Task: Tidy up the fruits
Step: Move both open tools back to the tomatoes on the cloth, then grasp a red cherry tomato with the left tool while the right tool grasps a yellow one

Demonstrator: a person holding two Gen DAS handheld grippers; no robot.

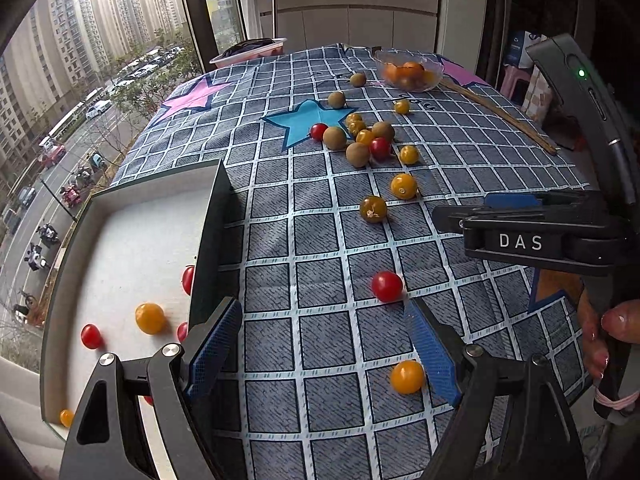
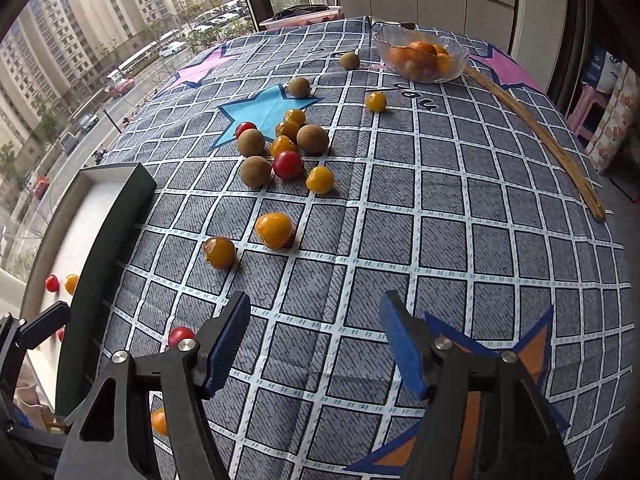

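Note:
Red and yellow cherry tomatoes and brown longans lie scattered on the checked cloth, with a cluster (image 1: 366, 138) (image 2: 282, 148) mid-table. A white tray with dark walls (image 1: 120, 248) (image 2: 108, 232) at the left holds several red and yellow tomatoes (image 1: 150, 318). My left gripper (image 1: 324, 344) is open and empty, low over the cloth beside the tray; a red tomato (image 1: 387, 286) lies just ahead and a yellow one (image 1: 407, 377) by its right finger. My right gripper (image 2: 316, 340) is open and empty; it shows at the right in the left wrist view (image 1: 520, 224).
A glass bowl of oranges (image 1: 410, 70) (image 2: 424, 54) stands at the far side. A long wooden stick (image 1: 504, 114) (image 2: 540, 136) lies along the right edge. A plastic container (image 1: 248, 52) sits at the far left by the window.

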